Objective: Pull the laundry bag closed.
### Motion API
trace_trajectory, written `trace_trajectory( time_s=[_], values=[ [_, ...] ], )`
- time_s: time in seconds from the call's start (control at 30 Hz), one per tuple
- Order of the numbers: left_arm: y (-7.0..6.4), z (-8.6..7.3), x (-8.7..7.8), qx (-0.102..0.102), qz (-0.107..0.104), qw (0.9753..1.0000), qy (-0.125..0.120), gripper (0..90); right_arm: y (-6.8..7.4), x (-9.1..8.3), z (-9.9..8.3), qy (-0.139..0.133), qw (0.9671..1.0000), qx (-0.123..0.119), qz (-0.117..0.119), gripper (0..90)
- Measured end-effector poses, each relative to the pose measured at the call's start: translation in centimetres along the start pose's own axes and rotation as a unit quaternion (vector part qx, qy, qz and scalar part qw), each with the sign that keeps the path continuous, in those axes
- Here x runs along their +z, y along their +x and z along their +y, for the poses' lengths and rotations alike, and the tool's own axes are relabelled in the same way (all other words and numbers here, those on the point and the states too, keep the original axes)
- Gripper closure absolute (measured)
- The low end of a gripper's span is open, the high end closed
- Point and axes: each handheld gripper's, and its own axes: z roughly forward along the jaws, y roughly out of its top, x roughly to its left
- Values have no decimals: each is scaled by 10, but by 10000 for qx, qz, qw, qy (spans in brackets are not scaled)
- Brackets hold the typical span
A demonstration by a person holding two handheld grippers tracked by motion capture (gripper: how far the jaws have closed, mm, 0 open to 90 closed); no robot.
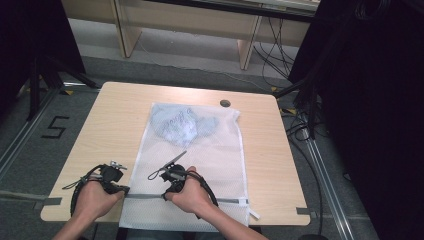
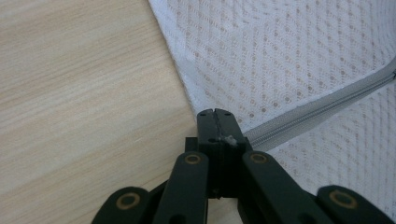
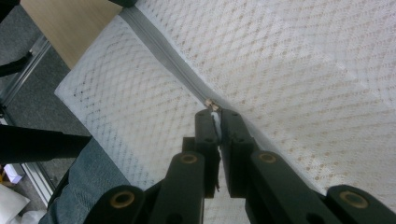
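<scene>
Mesh bag (image 1: 200, 165) lies flat mid-table, blue garment (image 1: 182, 124) inside at its 12 o'clock end. Left gripper (image 2: 215, 113) clenched on the zipper (image 2: 317, 109) end at the bag edge. Right gripper (image 3: 215, 112) pinches the zipper pull (image 3: 212, 104). Roughly half the zip run left, toward 3 o'clock.

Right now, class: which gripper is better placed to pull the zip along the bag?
The right gripper: its jaws pinch the zip pull, while the left gripper clamps the mesh bag's edge.
</scene>
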Motion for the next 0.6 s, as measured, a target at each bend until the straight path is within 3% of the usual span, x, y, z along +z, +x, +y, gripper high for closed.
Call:
trace_trajectory(
  time_s=[0.03,0.1,0.4,0.53,0.6],
  values=[
    [3,1,0,197,-32,9998,19,900,0,0,0,5,10000,-10,-4,870],
    [0,0,0,-10,-6,10000,-12,900,0,-1,-1,4,10000,45,22,870],
    [0,0,0,-15,-4,10000,-1,900,-2,-1,-2,-8,10000,-77,-1,871],
    [1,0,0,58,8,10000,-7,900,-2,-3,-2,27,10000,-15,21,871],
    [0,0,0,-23,-5,10000,-5,900,-2,-2,-2,42,10000,-7,-7,871]
  ],
)
